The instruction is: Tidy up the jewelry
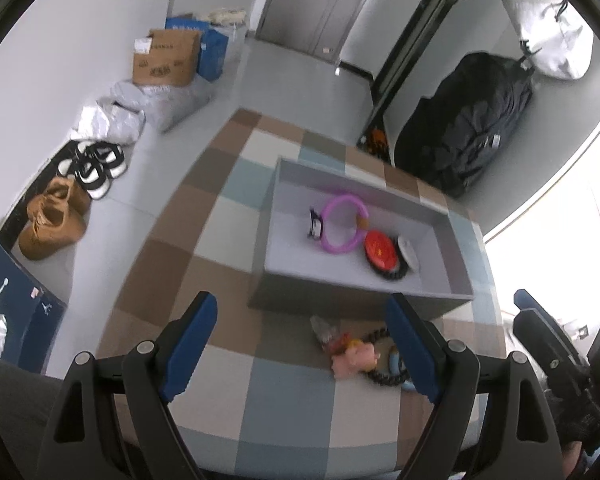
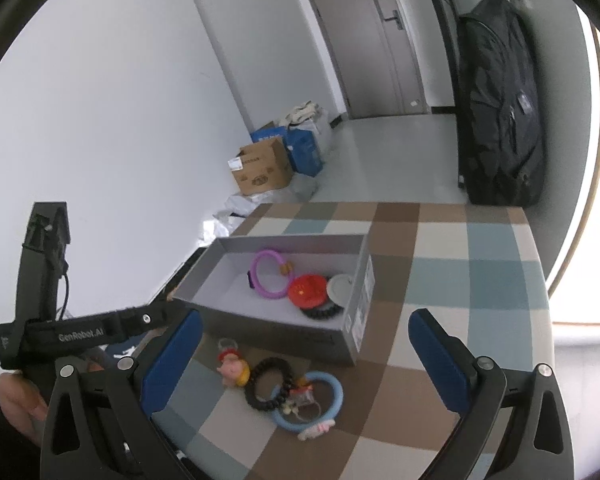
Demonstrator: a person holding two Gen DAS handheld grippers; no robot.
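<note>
A grey open box stands on the checked table. It holds a purple ring, a red disc, a white disc and a black beaded bracelet. In front of the box lie a pink figure charm, another black beaded bracelet and a blue ring. My left gripper hovers open above these loose pieces, nothing between its fingers. My right gripper is open too, over the same pile.
The checked tablecloth ends at a rounded edge on the right. A black backpack hangs behind the table. On the floor at left are a cardboard box, plastic bags and shoes. A hand holds the left gripper's handle.
</note>
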